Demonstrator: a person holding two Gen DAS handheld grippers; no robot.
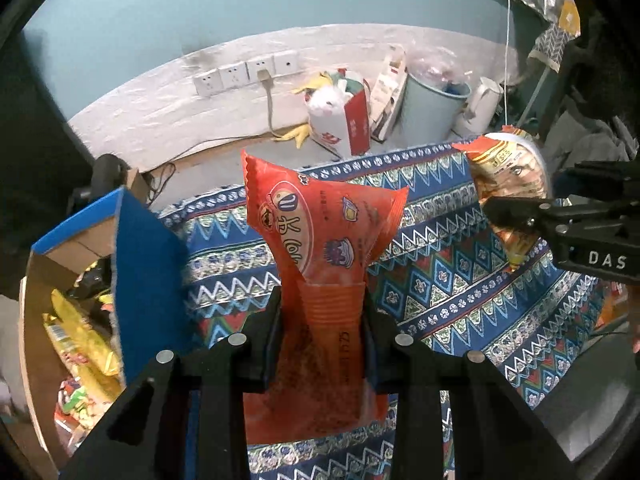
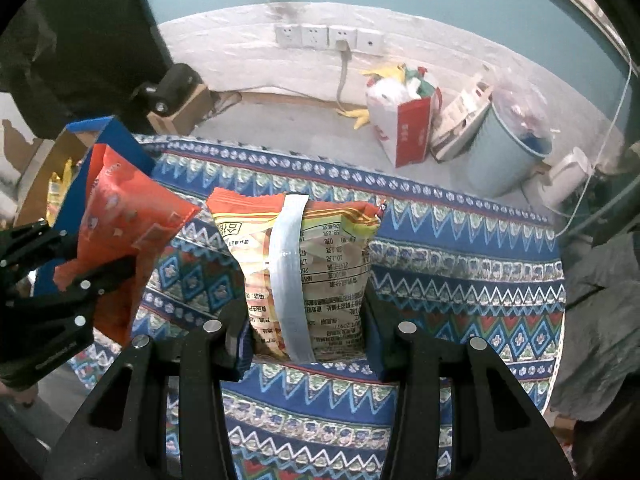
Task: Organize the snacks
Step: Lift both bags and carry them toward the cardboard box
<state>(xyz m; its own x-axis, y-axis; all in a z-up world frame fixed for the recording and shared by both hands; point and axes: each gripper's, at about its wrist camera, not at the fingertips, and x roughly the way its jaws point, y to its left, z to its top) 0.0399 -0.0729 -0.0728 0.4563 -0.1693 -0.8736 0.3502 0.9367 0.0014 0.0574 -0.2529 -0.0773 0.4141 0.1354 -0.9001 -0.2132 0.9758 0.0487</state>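
Note:
My left gripper point(image 1: 323, 316) is shut on an orange-red snack packet point(image 1: 320, 232) and holds it upright above the patterned cloth. The same packet shows at the left of the right wrist view point(image 2: 124, 220). My right gripper point(image 2: 308, 320) is shut on a yellow-and-orange snack bag point(image 2: 320, 248) with its printed back and a pale seam strip facing the camera. That bag also shows at the right of the left wrist view point(image 1: 508, 176), with the right gripper point(image 1: 520, 220) on it. A blue cardboard box point(image 1: 140, 264) with several yellow snack packets inside stands to the left.
A blue patterned tablecloth point(image 2: 460, 264) covers the table. Beyond its far edge on the floor stand a red-and-white paper bag point(image 2: 404, 128), a pale blue bin point(image 2: 500, 152) and a white kettle point(image 2: 568, 176). Wall sockets point(image 2: 328, 38) with a plugged cable are behind.

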